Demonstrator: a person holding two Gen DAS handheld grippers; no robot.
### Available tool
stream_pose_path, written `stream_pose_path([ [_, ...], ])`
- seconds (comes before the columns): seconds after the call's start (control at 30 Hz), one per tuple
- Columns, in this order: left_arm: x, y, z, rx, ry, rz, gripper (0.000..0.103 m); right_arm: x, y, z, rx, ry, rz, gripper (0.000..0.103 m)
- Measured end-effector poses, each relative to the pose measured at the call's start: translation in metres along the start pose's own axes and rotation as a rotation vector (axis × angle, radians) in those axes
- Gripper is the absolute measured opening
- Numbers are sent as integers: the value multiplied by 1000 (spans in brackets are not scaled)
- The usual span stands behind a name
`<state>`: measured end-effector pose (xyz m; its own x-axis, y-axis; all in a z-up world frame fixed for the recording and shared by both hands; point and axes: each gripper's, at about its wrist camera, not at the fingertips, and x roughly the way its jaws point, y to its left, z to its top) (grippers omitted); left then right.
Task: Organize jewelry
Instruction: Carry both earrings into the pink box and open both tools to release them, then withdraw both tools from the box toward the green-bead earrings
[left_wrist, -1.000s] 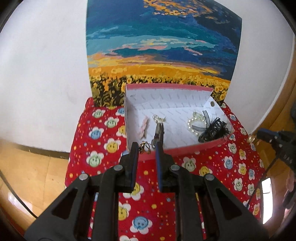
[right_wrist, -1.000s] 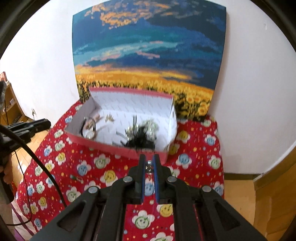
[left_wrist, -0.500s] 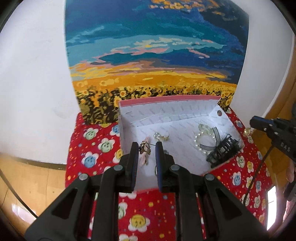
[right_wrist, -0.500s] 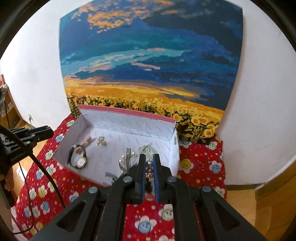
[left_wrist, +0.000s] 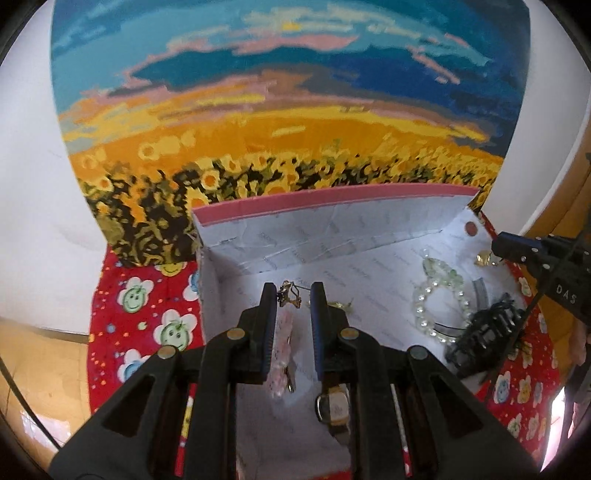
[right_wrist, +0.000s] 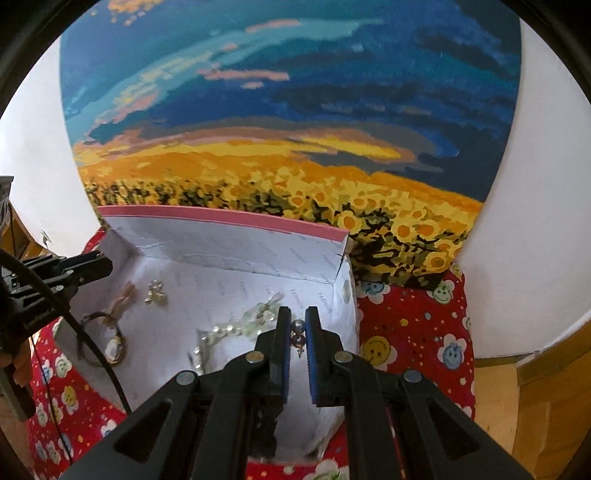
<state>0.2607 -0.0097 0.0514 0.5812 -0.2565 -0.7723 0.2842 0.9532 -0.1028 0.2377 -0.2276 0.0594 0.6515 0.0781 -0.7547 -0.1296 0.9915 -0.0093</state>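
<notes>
A white-lined box with a pink rim lies open on a red flowered cloth. My left gripper hangs over the box's left part, shut on a small gold earring. My right gripper is over the box's right end, shut on a small beaded earring. On the box floor lie a pearl bracelet, a black hair claw, a gold watch, a pink clip and another small earring.
The red cloth covers the surface around the box. A sunflower painting leans on the white wall right behind the box. Wooden floor shows at both sides. Each gripper appears at the edge of the other's view.
Both grippers have moved forward and down, from above the cloth in front of the box to over its inside. Each still holds its earring.
</notes>
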Motion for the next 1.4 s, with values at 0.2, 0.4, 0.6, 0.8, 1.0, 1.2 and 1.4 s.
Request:
stream_pose_path([
  [0.2, 18, 4, -2, -5, 22, -10, 10, 24, -3, 4, 11, 32, 6, 9],
  [0.4, 21, 1, -2, -13, 35, -3, 13, 33, -4, 4, 47, 33, 33, 10],
  [0.6, 2, 0, -5, -10, 11, 20, 35, 15, 0, 4, 47, 12, 42, 20],
  [0.8, -34, -5, -10, -6, -9, 35, 36, -24, 5, -2, 49, -41, 51, 34],
  [1.0, -75, -5, -23, -23, -27, 50, 36, -70, 17, -17, 40, -82, 70, 37],
  [1.2, -117, -8, -47, -43, -50, 78, 36, -117, 39, -39, 30, -126, 94, 39],
  [1.4, -155, -13, -81, -63, -61, 69, 36, -150, 55, -67, 48, -150, 134, 39],
])
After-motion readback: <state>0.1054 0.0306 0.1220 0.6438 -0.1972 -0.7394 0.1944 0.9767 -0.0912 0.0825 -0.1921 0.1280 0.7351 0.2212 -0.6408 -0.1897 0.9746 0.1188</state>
